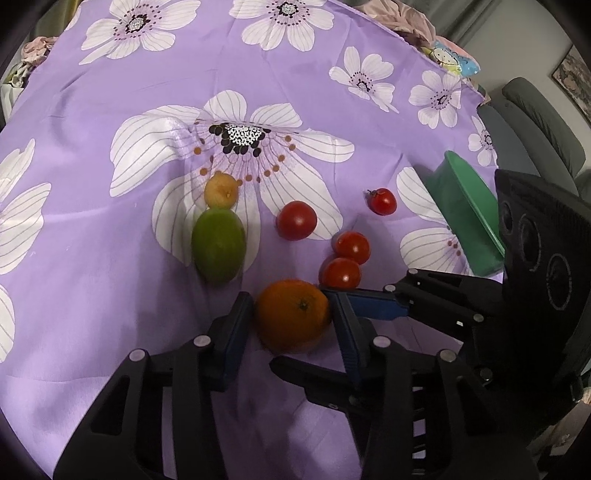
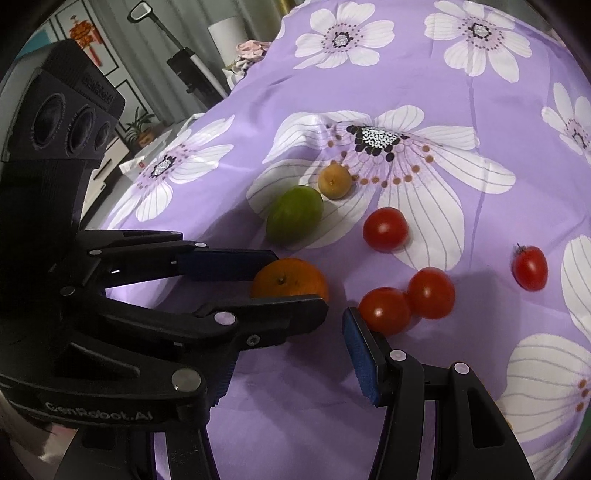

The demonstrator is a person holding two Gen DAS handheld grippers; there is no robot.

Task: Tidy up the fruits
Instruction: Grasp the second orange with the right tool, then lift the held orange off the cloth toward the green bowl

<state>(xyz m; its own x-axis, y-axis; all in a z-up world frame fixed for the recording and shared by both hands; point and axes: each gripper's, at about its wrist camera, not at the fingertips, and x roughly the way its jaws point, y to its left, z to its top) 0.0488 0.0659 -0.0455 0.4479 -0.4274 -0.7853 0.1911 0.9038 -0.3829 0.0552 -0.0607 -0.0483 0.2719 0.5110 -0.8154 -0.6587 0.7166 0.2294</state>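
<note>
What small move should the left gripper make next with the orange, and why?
Probably finish closing, then lift. The left gripper has its jaws on both sides of the orange, which still sits on the purple cloth; firm pad contact is unclear.

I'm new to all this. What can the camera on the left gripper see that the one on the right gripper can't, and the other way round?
Only the left wrist view: a tilted green bowl and a grey chair. Only the right wrist view: a potted plant and a red wall ornament. Both: the flowered purple cloth, the left gripper closed on the orange, a green fruit, a small yellow fruit and four tomatoes.
</note>
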